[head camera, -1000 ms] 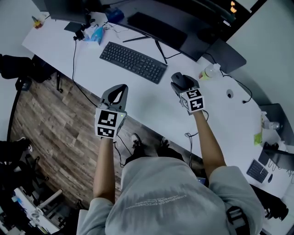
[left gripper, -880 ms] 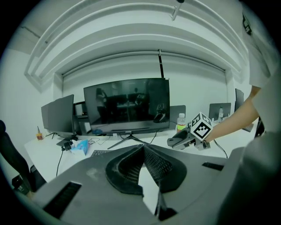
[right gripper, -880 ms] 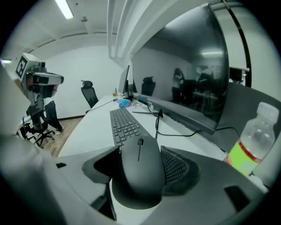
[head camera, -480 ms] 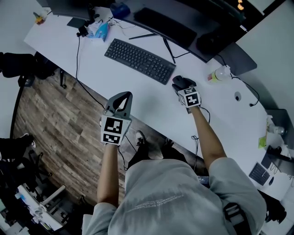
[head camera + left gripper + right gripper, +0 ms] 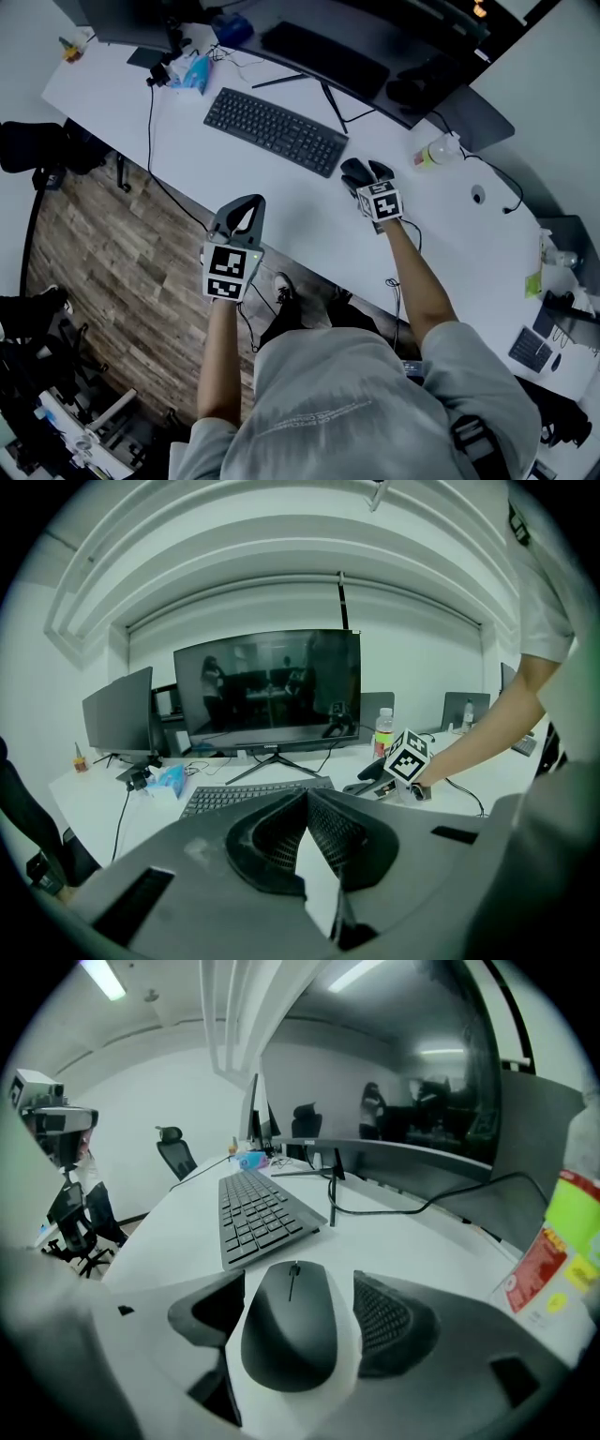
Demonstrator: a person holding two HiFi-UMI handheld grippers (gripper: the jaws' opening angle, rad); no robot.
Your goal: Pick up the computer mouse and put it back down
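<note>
The computer mouse point(image 5: 289, 1333) sits flat on the white worktop point(image 5: 305, 217), just past the near right end of the keyboard point(image 5: 255, 1215). The right gripper point(image 5: 367, 174) is down low around it, with its fingers point(image 5: 396, 1321) apart, one on each side of the mouse. I think it is placed that way so the fingers can close on the two long sides and lift the mouse. A thin strip of white worktop shows between the mouse and the finger farther from the keyboard, so that finger is not pressing yet. On the keyboard side I cannot tell if the finger touches.

The left gripper point(image 5: 307, 797) has its fingers together with nothing in them. It hangs off the front edge of the worktop, well away from the keyboard. It looks like it is just waiting out of the way.

From the head view the mouse is mostly covered by the right gripper. A bottle point(image 5: 555, 1241), on the far side of the mouse from the keyboard, is cut off at the picture's edge.
</note>
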